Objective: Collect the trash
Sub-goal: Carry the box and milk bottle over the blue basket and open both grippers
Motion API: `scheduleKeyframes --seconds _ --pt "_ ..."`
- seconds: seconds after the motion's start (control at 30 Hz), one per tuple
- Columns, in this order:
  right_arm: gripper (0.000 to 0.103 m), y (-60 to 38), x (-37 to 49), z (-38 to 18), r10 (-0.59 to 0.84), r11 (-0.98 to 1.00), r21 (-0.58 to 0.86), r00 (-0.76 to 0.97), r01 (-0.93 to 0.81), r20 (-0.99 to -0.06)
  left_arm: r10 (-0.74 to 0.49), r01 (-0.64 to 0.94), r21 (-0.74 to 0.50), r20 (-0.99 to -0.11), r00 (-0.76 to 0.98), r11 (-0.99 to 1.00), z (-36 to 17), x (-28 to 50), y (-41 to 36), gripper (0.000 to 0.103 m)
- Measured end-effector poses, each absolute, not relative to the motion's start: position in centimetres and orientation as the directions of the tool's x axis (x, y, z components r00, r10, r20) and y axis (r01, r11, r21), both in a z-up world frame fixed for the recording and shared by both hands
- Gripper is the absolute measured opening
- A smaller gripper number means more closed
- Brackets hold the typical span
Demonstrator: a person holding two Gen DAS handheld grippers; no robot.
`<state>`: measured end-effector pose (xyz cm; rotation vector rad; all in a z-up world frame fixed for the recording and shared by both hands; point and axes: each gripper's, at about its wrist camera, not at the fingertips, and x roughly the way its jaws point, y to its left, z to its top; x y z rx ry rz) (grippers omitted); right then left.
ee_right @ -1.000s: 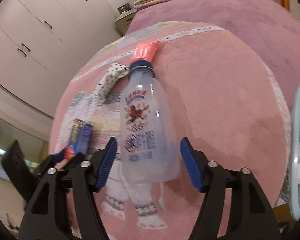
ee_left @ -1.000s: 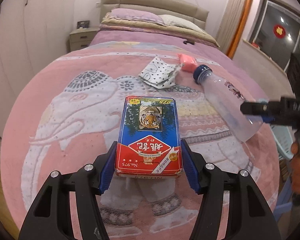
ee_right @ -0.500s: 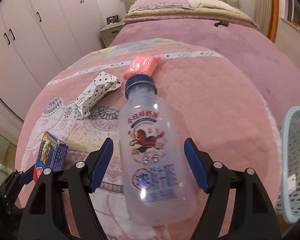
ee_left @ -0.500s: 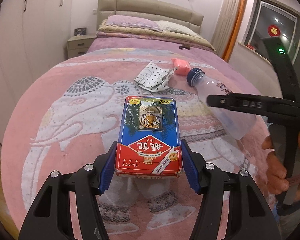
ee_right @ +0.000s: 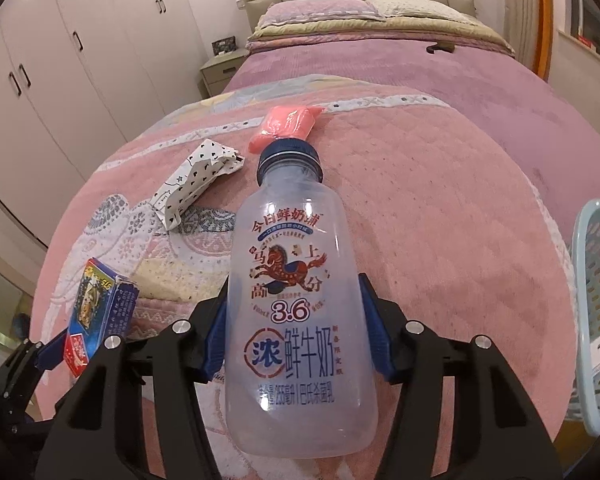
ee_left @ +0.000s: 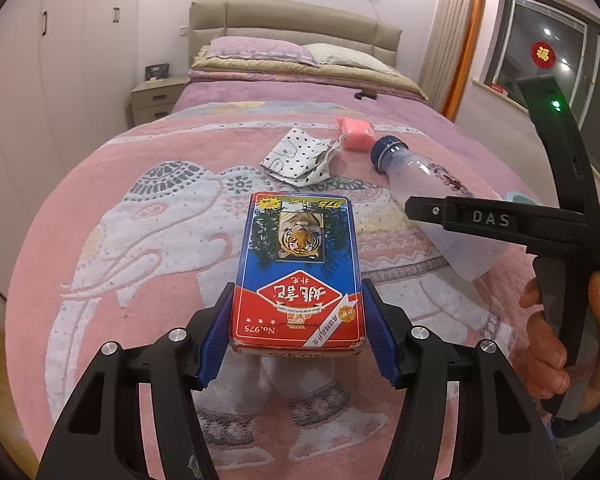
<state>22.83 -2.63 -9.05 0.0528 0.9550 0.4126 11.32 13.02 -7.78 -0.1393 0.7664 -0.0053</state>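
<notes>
Between the right fingers [ee_right: 294, 332] lay the bottle [ee_right: 296, 304], long axis along them, cap pointing away, as they closed on its sides; the left fingers [ee_left: 296, 330] gripped the box [ee_left: 298, 276] likewise.

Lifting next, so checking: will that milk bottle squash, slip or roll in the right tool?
The milk bottle looks empty, so probably light. Its thin, translucent wall may dent as the right tool closes. Round and smooth, lying on the soft blanket, it could roll if released.

Pink elephant blanket [ee_left: 132, 240]; pillows [ee_left: 256, 50]; nightstand [ee_left: 156, 96]; white wardrobes [ee_right: 80, 52]
</notes>
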Motion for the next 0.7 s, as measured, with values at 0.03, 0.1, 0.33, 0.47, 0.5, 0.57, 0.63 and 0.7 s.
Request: scheduleKeyframes --seconds 0.03,0.1,0.33,0.47,0.5,0.57,0.63,0.7 --pt "0.054 -2.8 22.7 -9.0 0.369 0.92 0.232 0.506 -0.315 -0.78 -0.053 -0.047 -0.125 -0.691 0.721 0.991 -7.8 11.3 13.0 0.058" --pt "0.054 -3.4 22.3 -8.9 0.384 0.917 0.256 0.502 -0.306 -0.775 -0.051 -0.048 -0.123 -0.691 0.721 0.991 -7.8 11.4 13.0 0.058" --pt "0.052 -7.1 20.2 -6.6 0.43 0.902 0.336 0.527 -0.269 -0.733 -0.071 0.012 -0.092 -0.666 0.743 0.996 -6.6 10.9 11.0 0.058" --pt "0.052 -10.9 19.4 -4.7 0.442 0.895 0.386 0.567 -0.225 -0.695 -0.137 0.087 -0.109 -0.641 0.755 0.99 -4.8 11.3 8.6 0.058" --pt "0.052 -11.7 19.2 -4.3 0.439 0.895 0.39 0.579 -0.216 -0.687 -0.148 0.106 -0.105 -0.636 0.758 0.989 -4.3 11.5 7.8 0.058" --pt "0.052 -13.4 19.1 -3.5 0.431 0.895 0.401 0.605 -0.193 -0.669 -0.18 0.146 -0.107 -0.627 0.758 0.984 -3.4 12.1 6.4 0.058" --pt "0.052 -15.4 18.9 -2.8 0.422 0.893 0.416 0.631 -0.168 -0.651 -0.21 0.185 -0.105 -0.618 0.758 0.977 -2.5 13.0 4.7 0.058" --pt "0.052 -17.6 18.8 -2.2 0.405 0.894 0.426 0.658 -0.14 -0.635 -0.236 0.215 -0.108 -0.614 0.754 0.971 -1.9 13.9 3.1 0.058"
